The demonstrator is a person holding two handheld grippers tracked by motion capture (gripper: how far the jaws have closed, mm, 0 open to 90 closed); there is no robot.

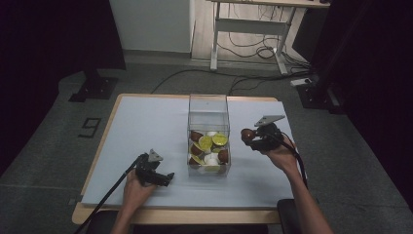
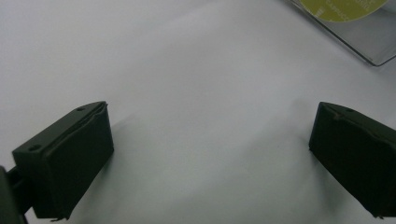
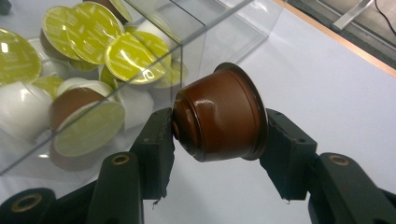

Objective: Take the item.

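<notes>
A clear plastic box (image 1: 208, 105) stands in the middle of the white table sheet (image 1: 136, 126), holding several coffee capsules (image 1: 210, 142) with yellow-green lids, brown or white bodies. My right gripper (image 1: 249, 137) hovers just right of the box, shut on a brown capsule (image 3: 219, 114) that lies on its side between the pads. The box wall and the capsules inside (image 3: 88, 51) fill the left of the right gripper view. My left gripper (image 1: 168, 177) rests low on the sheet, left of the box's near corner (image 2: 373, 51), open with nothing between its fingers (image 2: 70, 158).
The wooden table edge (image 1: 170, 214) runs along the near side. Beyond the table lie cables (image 1: 253, 48) and desk legs on the floor. A dark stand base (image 1: 95, 87) sits at the far left corner.
</notes>
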